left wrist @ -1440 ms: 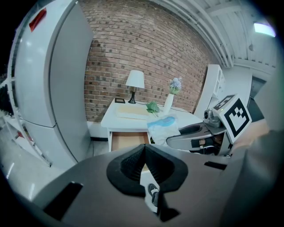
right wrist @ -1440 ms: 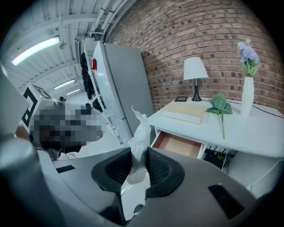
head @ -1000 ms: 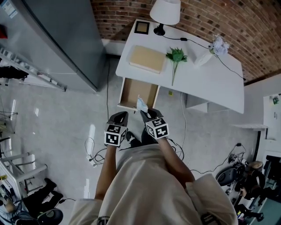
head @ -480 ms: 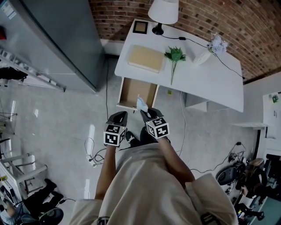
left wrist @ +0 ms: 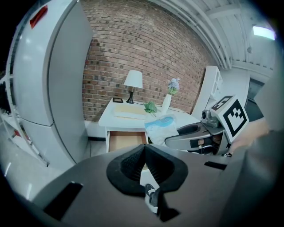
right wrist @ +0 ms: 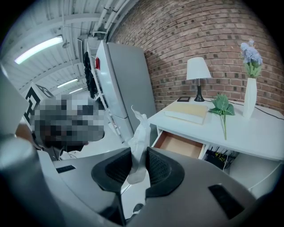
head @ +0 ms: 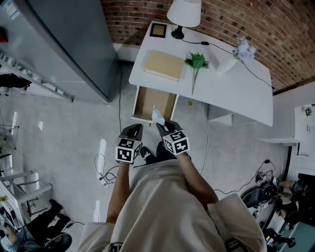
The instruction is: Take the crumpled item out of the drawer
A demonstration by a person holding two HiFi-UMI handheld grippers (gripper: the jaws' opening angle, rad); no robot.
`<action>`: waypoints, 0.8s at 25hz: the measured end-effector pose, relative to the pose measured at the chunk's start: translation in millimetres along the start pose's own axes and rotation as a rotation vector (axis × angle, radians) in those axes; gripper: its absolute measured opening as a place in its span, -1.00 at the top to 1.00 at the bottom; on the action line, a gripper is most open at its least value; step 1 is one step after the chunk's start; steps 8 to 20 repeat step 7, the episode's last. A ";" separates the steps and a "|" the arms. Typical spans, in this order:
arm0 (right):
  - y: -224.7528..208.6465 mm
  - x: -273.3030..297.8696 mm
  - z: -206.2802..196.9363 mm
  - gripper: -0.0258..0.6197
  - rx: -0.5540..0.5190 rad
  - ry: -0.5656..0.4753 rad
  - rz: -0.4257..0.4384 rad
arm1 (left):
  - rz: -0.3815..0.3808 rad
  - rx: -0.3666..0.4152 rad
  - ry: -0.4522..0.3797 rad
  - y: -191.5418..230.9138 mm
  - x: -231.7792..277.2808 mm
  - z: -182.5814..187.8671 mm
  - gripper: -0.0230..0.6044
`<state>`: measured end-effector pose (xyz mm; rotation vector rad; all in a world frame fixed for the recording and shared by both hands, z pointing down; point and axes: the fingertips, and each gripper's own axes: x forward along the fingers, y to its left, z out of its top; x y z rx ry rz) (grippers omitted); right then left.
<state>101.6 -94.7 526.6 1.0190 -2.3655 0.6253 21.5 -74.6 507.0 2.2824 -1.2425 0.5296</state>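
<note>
Almost nothing has moved. The right gripper (head: 162,127) still has its jaws clamped on the crumpled item (head: 157,116), already out of the open drawer (head: 149,102). The left gripper (head: 134,131) has its jaws together and empty.

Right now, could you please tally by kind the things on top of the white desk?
Lamp: 1
Frame: 1
Book: 1
Leafy sprig: 1
Vase of flowers: 1
Total: 5
</note>
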 end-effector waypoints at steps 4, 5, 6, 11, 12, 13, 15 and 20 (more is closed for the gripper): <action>-2.4 -0.9 0.5 0.59 0.002 -0.001 -0.002 | -0.008 0.008 0.004 -2.4 2.5 1.7 0.88; -2.8 -0.9 1.1 0.59 0.001 -0.001 -0.003 | -0.010 0.009 0.004 -2.3 3.0 2.9 0.88; -3.2 -0.8 1.7 0.59 0.001 -0.001 -0.003 | -0.011 0.011 0.003 -2.0 3.3 4.1 0.88; -3.6 -0.6 2.4 0.59 0.000 -0.001 -0.004 | -0.013 0.011 0.002 -1.8 3.7 5.5 0.88; -3.6 -0.6 2.4 0.59 0.000 -0.001 -0.004 | -0.013 0.011 0.002 -1.8 3.7 5.5 0.88; -3.6 -0.6 2.4 0.59 0.000 -0.001 -0.004 | -0.013 0.011 0.002 -1.8 3.7 5.5 0.88; -3.6 -0.6 2.4 0.59 0.000 -0.001 -0.004 | -0.013 0.011 0.002 -1.8 3.7 5.5 0.88; -3.6 -0.6 2.4 0.59 0.000 -0.001 -0.004 | -0.013 0.011 0.002 -1.8 3.7 5.5 0.88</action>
